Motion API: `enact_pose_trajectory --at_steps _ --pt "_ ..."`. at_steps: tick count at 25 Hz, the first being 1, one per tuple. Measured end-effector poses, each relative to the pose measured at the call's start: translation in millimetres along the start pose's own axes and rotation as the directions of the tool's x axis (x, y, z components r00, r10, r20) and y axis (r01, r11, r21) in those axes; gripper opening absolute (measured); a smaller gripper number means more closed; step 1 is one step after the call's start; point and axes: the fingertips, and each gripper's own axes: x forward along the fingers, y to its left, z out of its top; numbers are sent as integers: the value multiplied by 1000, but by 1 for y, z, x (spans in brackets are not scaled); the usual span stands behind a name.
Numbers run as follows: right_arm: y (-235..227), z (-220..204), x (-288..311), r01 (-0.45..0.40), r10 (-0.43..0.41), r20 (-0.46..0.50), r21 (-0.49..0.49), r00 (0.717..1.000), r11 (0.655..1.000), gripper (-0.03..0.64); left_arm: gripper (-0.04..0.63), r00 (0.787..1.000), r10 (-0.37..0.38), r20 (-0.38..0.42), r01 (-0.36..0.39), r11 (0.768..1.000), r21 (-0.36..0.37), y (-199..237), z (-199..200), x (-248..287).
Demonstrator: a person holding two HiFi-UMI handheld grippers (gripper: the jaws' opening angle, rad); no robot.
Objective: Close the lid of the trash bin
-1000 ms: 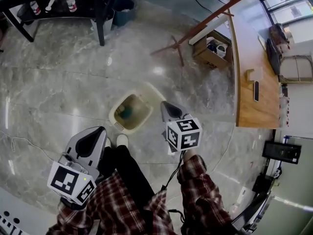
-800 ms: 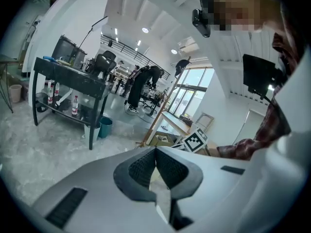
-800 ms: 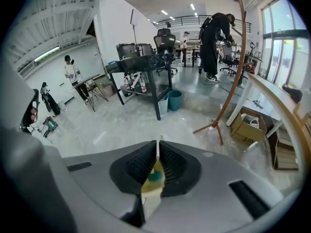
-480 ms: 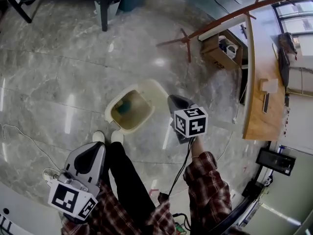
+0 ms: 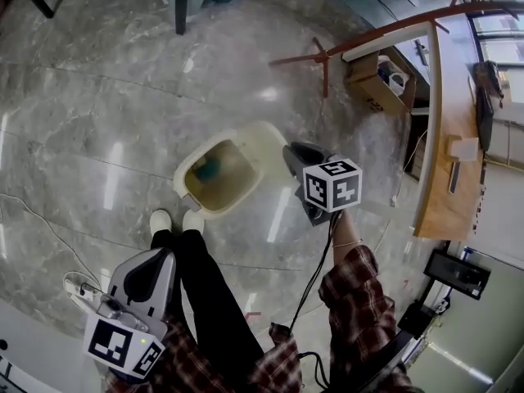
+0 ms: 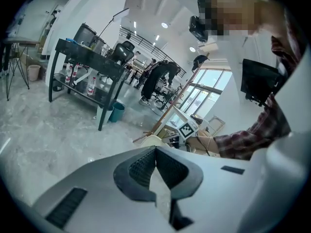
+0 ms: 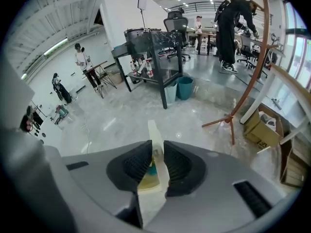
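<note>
A cream trash bin point(image 5: 195, 196) stands on the marble floor with its lid point(image 5: 264, 140) raised on the right side; something teal lies inside. My right gripper point(image 5: 293, 149) hovers just right of the lid, its jaws a narrow gap apart. In the right gripper view the lid's edge point(image 7: 154, 130) lines up with that gap, beyond the right gripper point(image 7: 157, 147), and I cannot tell if it touches. My left gripper point(image 5: 157, 260) hangs low beside the person's dark trouser leg, away from the bin. The left gripper point(image 6: 156, 152) has its pads meeting, with nothing held.
The person's white shoes point(image 5: 172, 219) stand just in front of the bin. A wooden counter point(image 5: 432, 137) and a cardboard box point(image 5: 378, 84) lie to the right, with a wooden stand point(image 5: 321, 60) behind the bin. A black table leg point(image 5: 180, 2) is at the back.
The bin and floor have slid down and left in the head view. My right gripper has stayed by the lid, shifting slightly right. My left gripper has sunk lower in the picture.
</note>
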Motion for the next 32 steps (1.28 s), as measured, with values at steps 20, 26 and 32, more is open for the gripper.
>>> enact_pose_trajectory --at_steps 20,26,32 --pt "77 -27 4 -172 170 -75 -16 983 985 66 9 999 -27 36 27 1000 -6 -3 11 -4" --pt "118 -48 18 -205 204 -63 -4 977 979 66 11 999 -32 27 32 999 -14 -1 5 -6" --pt "152 -73 42 -231 230 -76 -4 970 973 66 9 999 -51 7 51 998 -23 -3 -10 -6"
